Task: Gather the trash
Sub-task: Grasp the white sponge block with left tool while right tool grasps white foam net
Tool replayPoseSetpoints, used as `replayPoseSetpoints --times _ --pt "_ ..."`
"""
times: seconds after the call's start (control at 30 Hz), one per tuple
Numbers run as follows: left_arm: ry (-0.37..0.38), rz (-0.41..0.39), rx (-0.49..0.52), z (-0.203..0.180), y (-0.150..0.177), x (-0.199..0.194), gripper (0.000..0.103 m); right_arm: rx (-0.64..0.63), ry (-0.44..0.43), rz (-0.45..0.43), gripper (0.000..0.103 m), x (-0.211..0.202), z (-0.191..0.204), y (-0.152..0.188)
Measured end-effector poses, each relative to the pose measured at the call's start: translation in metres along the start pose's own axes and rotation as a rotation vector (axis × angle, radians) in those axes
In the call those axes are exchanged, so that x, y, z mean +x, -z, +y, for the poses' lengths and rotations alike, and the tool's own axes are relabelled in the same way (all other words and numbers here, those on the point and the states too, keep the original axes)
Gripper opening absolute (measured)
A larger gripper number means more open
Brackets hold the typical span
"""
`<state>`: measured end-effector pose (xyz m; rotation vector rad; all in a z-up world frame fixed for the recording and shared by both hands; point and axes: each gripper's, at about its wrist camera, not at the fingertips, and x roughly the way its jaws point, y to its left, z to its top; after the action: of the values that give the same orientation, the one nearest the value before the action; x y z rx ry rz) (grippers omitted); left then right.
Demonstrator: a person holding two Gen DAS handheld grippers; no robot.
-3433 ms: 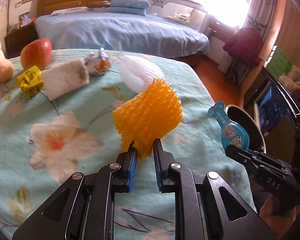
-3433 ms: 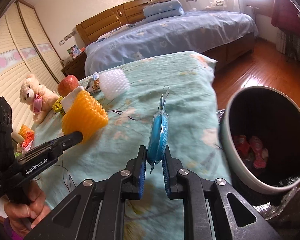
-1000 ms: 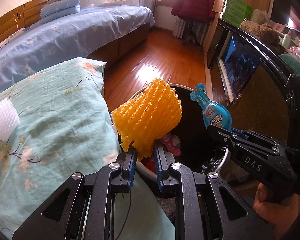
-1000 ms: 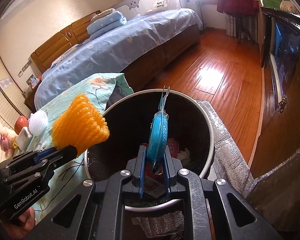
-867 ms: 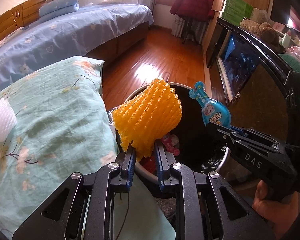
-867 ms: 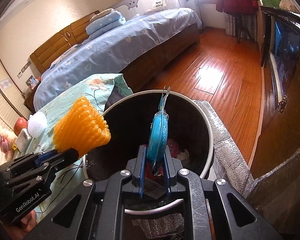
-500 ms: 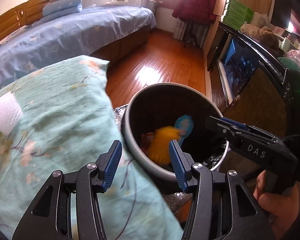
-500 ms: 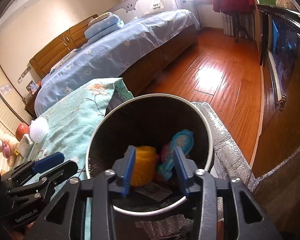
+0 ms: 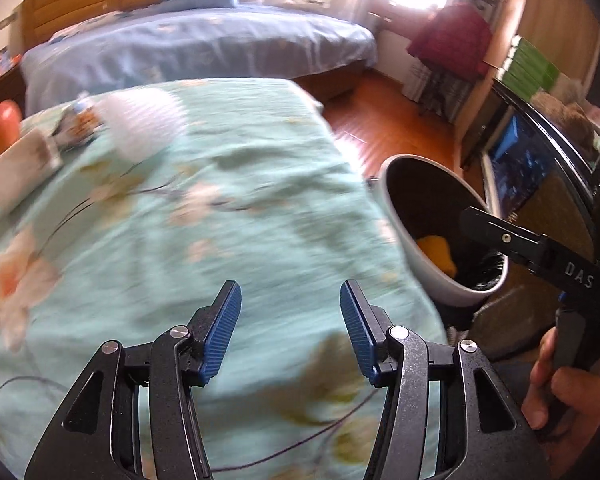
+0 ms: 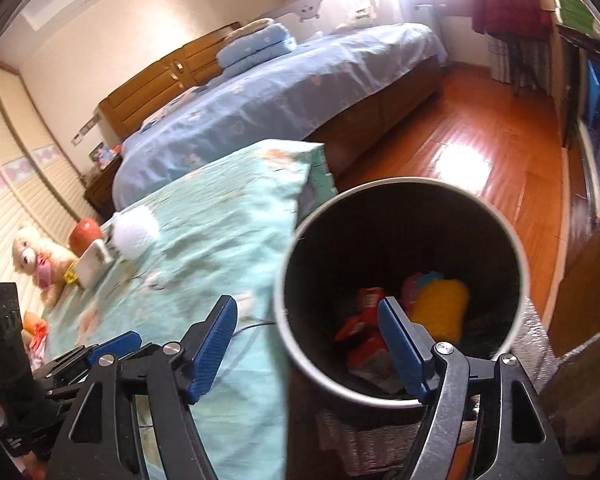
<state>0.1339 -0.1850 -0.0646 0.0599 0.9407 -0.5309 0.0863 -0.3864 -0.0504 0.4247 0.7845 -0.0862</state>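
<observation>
Bedspread (image 9: 228, 216) is spread beside the bin | bin (image 10: 514, 240) is stood at its edge | orange foam net (image 10: 440, 308) and red wrappers (image 10: 364, 320) are seen inside the bin | white foam net (image 9: 140, 120) is left far from the bin | left gripper (image 9: 290, 328) is released, empty | right gripper (image 10: 308, 344) is opening, empty, at the bin's rim.

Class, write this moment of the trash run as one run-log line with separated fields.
left gripper: open, empty | right gripper: opening, empty | orange foam net: in trash bin | white foam net: on bedspread
</observation>
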Motion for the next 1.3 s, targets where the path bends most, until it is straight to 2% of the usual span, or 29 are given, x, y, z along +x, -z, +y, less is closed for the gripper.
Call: replayPoseSetpoints --times 0.3,0.7,1.03,1.3 --pt "-0.057 -0.036 -0.108 0.06 0.014 -0.028 0.052 -0.057 -0.065 0.022 0.079 0.013 0.046 0.011" --pt "-0.152 -0.067 -0.218 0.135 0.022 -0.045 0.052 -0.155 -0.126 0.076 0.079 0.04 0.108 0.018" --pt "-0.193 -0.084 -0.276 0.177 0.018 -0.052 0.052 -0.209 -0.156 0.094 0.079 0.061 0.144 0.017" --pt "-0.198 -0.087 -0.297 0.199 0.002 -0.044 0.052 -0.239 -0.169 0.113 0.079 0.082 0.164 0.009"
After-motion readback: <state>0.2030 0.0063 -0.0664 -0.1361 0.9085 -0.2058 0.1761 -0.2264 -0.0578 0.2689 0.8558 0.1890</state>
